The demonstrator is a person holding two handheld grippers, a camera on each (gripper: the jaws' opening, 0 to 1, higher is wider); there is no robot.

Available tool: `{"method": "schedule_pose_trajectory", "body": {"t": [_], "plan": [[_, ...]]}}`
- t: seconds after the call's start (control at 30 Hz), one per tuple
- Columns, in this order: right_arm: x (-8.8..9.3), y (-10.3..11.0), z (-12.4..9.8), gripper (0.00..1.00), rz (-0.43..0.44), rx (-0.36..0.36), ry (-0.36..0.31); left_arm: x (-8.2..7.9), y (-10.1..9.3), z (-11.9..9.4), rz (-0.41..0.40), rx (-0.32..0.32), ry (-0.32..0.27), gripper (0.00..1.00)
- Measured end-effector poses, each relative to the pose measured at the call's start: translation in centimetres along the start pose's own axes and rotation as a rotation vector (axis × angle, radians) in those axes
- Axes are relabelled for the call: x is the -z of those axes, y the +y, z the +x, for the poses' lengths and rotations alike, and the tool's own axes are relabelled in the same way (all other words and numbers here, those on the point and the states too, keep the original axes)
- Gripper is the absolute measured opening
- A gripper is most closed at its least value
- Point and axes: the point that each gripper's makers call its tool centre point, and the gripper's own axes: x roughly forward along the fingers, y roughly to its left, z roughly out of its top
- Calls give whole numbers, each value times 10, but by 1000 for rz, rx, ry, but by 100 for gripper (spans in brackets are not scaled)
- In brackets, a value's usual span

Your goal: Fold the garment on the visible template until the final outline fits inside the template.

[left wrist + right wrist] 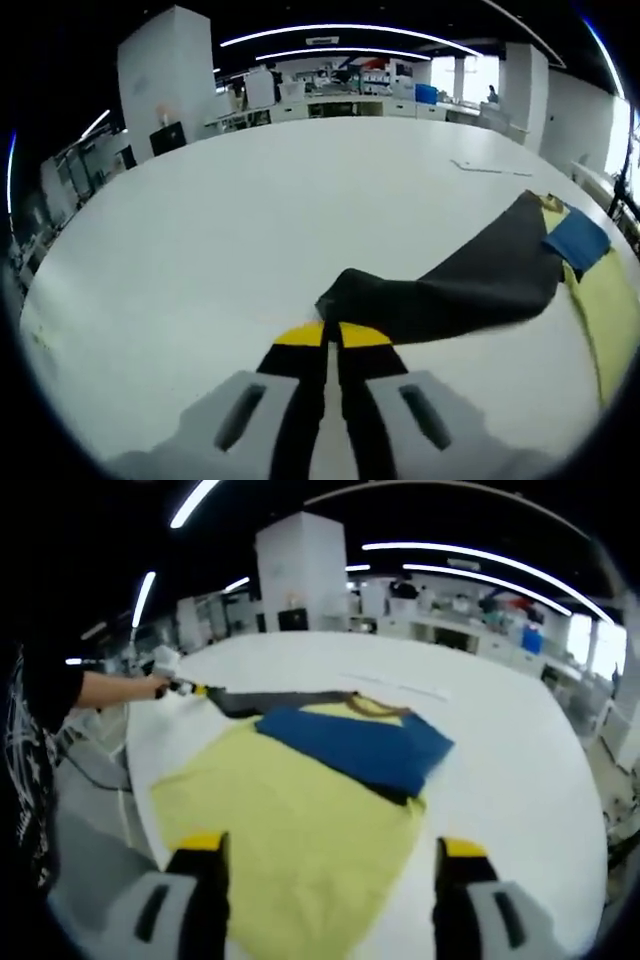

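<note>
A blue garment (355, 745) lies folded on the yellow template (300, 830), near the template's far edge. From it a dark sleeve (280, 700) stretches out to the left over the white table. My left gripper (190, 689), held by a person's hand, is shut on the sleeve's end. In the left gripper view its yellow-tipped jaws (330, 335) stand closed on the dark sleeve (450, 285), which runs right to the blue garment (577, 238) and the template (612, 310). My right gripper (333, 845) stands open, wide apart, above the template's near edge, holding nothing.
The white table (500, 770) spreads wide to the right and beyond the garment. A thin line (400, 688) lies on it further back. The table's near left edge (135, 780) drops to the floor, where the person's dark-clothed body (25, 750) stands. Benches line the back.
</note>
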Motion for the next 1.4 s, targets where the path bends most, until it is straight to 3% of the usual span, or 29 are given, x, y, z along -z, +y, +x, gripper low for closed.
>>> {"method": "schedule_pose_trajectory", "body": {"t": [0.2,0.57,0.73,0.93,1.13,1.2,1.23,1.4], "plan": [[-3,3,-1,83,-1,-5,-13,-12,-20,-15,94,24,-16,0],[-5,4,-4,83,-12,-15,-32,-62,-58,-34,211,89,-78,0],[-5,3,-7,83,-13,-14,-40,-86,-86,-38,243,142,-114,0],[-5,1,-10,83,-8,-6,-49,-103,-119,-33,262,200,-122,0],[-3,4,-10,83,-3,-7,-48,-106,-159,-18,274,265,-102,0],[-2,5,-10,83,-4,-7,-48,-103,-161,-11,276,292,-91,0],[-2,4,-10,83,-3,-7,-46,-105,-177,-11,276,307,-84,0],[-1,2,-9,83,4,-2,-51,-89,-210,5,297,360,-39,0]]}}
